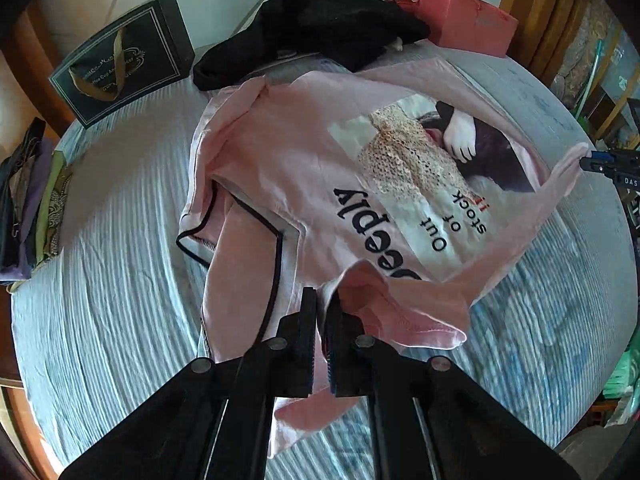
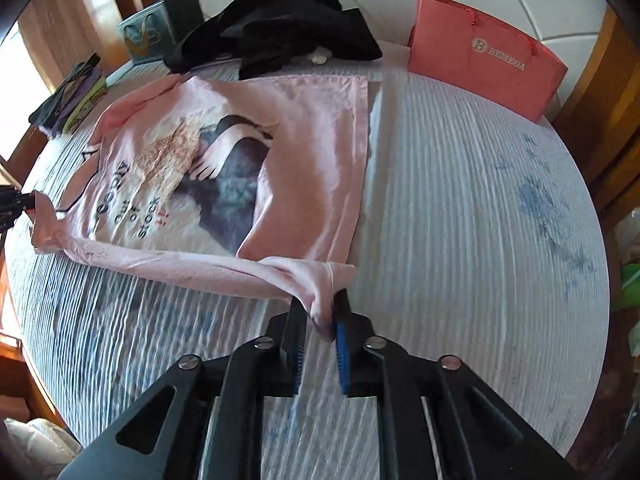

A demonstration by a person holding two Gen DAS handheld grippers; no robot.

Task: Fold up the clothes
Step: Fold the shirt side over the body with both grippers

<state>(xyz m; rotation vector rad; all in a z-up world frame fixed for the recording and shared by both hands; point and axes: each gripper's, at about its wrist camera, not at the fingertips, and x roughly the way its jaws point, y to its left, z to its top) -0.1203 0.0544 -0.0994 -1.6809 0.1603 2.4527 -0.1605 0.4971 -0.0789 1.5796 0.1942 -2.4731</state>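
Observation:
A pink T-shirt [image 1: 312, 184] with a cat print and black lettering lies on the striped bed, and it also shows in the right wrist view [image 2: 304, 152]. My left gripper [image 1: 324, 300] is shut on a bunched edge of the shirt near the collar end and holds it slightly raised. My right gripper [image 2: 322, 300] is shut on a bunched corner at the hem end. Each gripper shows in the other's view, the right one at the far right edge [image 1: 600, 164] and the left one at the far left edge [image 2: 16, 204]. The near side edge of the shirt is stretched between them.
A pile of black clothes [image 1: 320, 28] lies at the head of the bed [image 2: 460, 200]. A pink paper bag [image 2: 484, 56] stands at the back right, a dark gift box [image 1: 124, 60] at the back left. Folded fabrics [image 1: 32, 196] are stacked at the left edge.

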